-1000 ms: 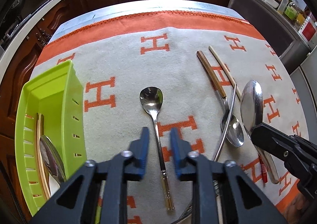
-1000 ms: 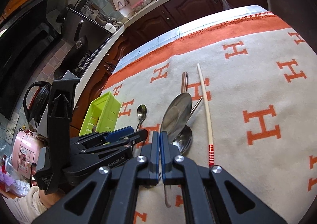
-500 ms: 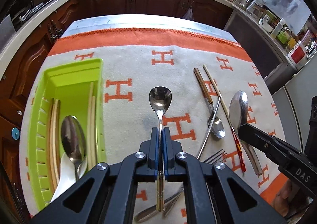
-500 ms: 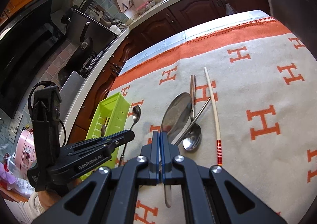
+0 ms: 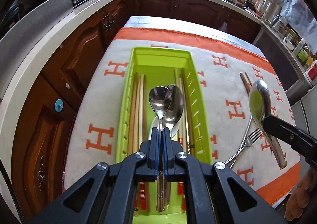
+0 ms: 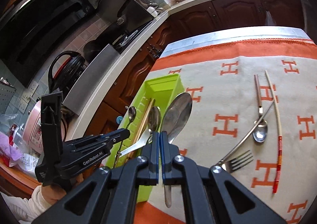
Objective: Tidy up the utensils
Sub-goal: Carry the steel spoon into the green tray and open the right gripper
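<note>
Left claw [image 5: 160, 135], frame centre, clamps a small spoon [image 5: 160, 99] above the green utensil tray [image 5: 200, 105]. Right claw [image 6: 159, 139], lower centre, clamps a large spoon [image 6: 178, 115] just beside the tray's right wall.

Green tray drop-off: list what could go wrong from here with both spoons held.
1. The left gripper pinches the small spoon by its thin handle above the green tray; released from there, it may clatter onto the spoon in the tray and the chopsticks, perhaps bouncing crooked.
2. The right gripper carries the large spoon close beside the left one; both heading for the narrow tray could collide.
3. Its long handle might swing in the grip.
</note>
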### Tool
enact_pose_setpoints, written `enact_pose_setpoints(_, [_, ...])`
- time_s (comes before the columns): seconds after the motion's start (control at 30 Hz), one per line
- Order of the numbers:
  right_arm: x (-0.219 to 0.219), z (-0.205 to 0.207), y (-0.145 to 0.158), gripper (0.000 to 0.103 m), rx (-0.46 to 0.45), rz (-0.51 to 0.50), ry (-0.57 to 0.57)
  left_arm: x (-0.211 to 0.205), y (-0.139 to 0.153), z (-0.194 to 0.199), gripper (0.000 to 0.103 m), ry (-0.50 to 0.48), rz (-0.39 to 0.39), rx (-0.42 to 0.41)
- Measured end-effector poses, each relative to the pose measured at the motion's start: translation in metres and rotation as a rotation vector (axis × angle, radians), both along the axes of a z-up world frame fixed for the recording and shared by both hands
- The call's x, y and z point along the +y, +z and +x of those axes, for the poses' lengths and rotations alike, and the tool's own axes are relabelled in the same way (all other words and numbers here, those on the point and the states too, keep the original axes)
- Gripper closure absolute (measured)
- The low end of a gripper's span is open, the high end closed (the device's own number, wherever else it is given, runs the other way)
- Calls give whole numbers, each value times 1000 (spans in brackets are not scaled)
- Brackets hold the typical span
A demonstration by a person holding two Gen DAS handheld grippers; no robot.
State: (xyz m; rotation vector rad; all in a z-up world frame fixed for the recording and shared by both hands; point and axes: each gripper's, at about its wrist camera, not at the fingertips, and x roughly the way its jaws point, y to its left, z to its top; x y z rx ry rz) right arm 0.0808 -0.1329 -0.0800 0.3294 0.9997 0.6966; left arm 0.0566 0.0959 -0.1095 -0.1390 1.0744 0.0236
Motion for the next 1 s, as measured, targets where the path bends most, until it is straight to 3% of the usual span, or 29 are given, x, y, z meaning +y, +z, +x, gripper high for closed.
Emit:
enact_pose_setpoints(0.3, [69,-2,-7,102,42,-63,130,17,-29,-11,101,3,-60,47])
enact_pose_setpoints(0.57, [98,0,-26,102,88,-128,159,15,-23,-17,95,-26,-28,6])
enact_pose_setpoints(0.7, [107,1,-33,102,106,-155,157,18,-15,-21,82,-19,7,-16])
enact_pose_setpoints(0.87, [114,4,-41,102,118,-190,146,26,-6,-27,77,-19,-30,-36])
enact_pose_setpoints(0.93, [116,4,-42,97,121,-209,136,29,-2,-29,53,3,-1,-46])
enact_pose_setpoints(1.0, [117,5,-41,97,118,-227,124,33,2,-32,48,15,2,-68])
